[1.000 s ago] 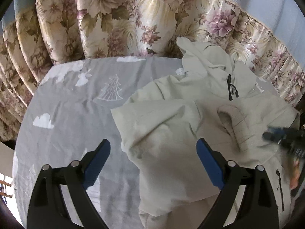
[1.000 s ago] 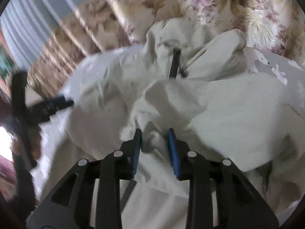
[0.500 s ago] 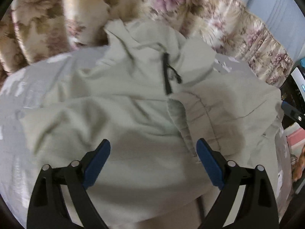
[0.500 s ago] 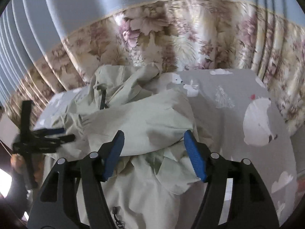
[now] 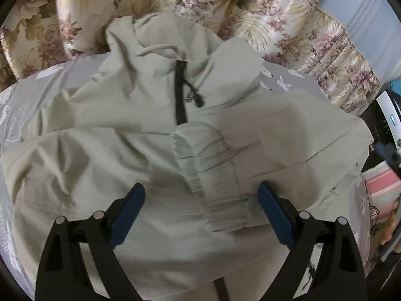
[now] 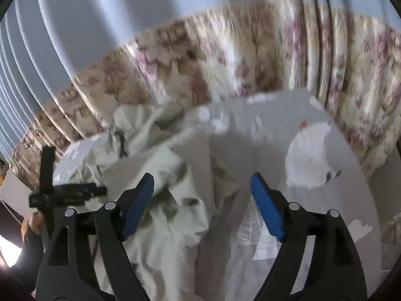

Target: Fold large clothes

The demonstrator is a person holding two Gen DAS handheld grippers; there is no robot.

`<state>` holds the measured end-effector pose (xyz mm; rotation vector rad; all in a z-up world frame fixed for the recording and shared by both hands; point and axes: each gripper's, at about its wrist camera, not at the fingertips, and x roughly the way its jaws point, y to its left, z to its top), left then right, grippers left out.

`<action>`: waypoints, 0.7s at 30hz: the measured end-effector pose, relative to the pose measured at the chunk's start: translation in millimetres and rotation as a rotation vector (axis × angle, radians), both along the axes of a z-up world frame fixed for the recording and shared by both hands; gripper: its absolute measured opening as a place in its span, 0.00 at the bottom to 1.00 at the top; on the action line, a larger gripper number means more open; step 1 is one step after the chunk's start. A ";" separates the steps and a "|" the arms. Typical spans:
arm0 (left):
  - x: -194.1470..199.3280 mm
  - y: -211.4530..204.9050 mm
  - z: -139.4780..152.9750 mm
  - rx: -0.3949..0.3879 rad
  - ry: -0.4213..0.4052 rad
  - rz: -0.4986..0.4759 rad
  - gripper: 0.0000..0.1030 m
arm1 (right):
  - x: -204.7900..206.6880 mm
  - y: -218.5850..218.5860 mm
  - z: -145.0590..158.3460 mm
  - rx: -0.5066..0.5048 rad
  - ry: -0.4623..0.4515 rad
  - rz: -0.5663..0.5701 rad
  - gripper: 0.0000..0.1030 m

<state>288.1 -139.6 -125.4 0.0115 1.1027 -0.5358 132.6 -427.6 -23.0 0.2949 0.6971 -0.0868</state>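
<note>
The pale green jacket (image 5: 140,150) lies spread on a bed covered by a grey sheet (image 6: 280,130) printed with white animals and trees, its hood end toward the floral curtain (image 5: 263,17). Both sleeves are folded in over the chest, and a gathered elastic cuff (image 5: 213,173) rests just below the short black zipper (image 5: 181,92) at the collar.

A second ago the left tongs (image 5: 201,212) looked mostly at bare sheet with the jacket off to the right; now they hang over the middle of the jacket, with the cuff lying under the space between the blue pads (image 5: 129,212). Their jaws stand wide apart, as they did then, and nothing is pinched between them.

The right tongs (image 6: 201,204) have changed more. A second ago their pads were nearly together, low over bunched jacket fabric. Now their jaws are opening, already wide, and empty; the fabric is let go. They have also drawn back and up, so their view takes in the jacket's right edge, open sheet with a white bear print (image 6: 310,158) and the curtain behind. In that view the left tongs appear at the far left, held by a hand (image 6: 35,222).
</note>
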 end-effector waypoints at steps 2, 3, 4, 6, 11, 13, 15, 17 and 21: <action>1.4 -8.1 -3.5 -0.005 0.010 -0.004 0.89 | 7.1 -2.1 -21.3 0.018 0.046 0.007 0.64; 2.3 -11.2 -5.3 -0.008 0.009 -0.001 0.89 | 8.9 -2.6 -30.4 0.043 0.056 0.021 0.56; 2.8 -13.9 -6.2 -0.012 0.005 -0.002 0.87 | 11.1 -1.0 -37.7 0.061 0.066 0.038 0.40; 3.1 -21.1 -8.1 -0.024 0.006 -0.039 0.53 | 16.8 6.9 -48.1 0.047 0.084 0.058 0.32; -2.1 -23.2 4.5 -0.011 -0.054 -0.082 0.32 | 21.5 28.9 -48.7 -0.085 0.079 0.078 0.25; -6.8 -14.2 18.5 -0.020 -0.092 -0.085 0.31 | 21.8 37.8 -41.5 -0.115 0.058 0.091 0.19; -13.5 1.1 39.7 -0.024 -0.152 -0.075 0.31 | 21.4 45.2 -33.7 -0.132 0.036 0.104 0.18; -22.8 22.9 62.9 -0.025 -0.217 -0.068 0.31 | 20.6 56.9 -26.2 -0.139 0.013 0.134 0.18; -32.8 97.6 86.4 0.031 -0.276 -0.019 0.31 | 23.1 82.8 -22.0 -0.151 0.026 0.204 0.24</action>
